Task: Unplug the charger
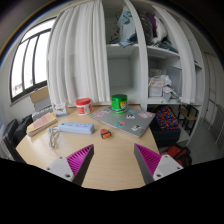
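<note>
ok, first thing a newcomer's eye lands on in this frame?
Probably the two bright tubs at the table's far edge: a red one and a green one beside it. Nearer, the open gripper frames bare tabletop between its pink-padded fingers, holding nothing.

Daylight is coming in through a window (30,55) with dark frames. White curtains (78,50) are hanging beside it, covering the wall behind a light wooden table (110,150). White open shelving (160,60) is standing next to the curtains, with clutter sitting on its shelves. 2 round containers, 1 red (83,105) and 1 green (119,102), are sitting at the table's far edge.
</note>
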`<act>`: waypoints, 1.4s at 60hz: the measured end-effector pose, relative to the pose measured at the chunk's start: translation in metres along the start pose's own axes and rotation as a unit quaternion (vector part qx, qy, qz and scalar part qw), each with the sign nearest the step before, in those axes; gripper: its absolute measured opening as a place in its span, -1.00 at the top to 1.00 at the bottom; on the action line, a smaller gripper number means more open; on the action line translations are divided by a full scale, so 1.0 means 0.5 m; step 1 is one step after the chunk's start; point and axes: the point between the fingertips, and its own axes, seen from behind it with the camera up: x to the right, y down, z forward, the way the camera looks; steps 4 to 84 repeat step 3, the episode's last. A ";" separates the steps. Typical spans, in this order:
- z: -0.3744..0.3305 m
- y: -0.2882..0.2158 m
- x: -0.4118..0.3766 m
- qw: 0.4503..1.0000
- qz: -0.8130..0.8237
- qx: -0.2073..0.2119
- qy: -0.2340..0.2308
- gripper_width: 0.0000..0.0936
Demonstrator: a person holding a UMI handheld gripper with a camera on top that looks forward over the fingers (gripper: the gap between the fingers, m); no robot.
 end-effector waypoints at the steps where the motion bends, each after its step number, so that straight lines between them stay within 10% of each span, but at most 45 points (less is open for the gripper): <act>1: -0.009 0.001 0.006 1.000 0.004 0.003 -0.001 -0.82; 84: -0.025 0.004 0.020 1.000 0.011 0.009 -0.002 -0.80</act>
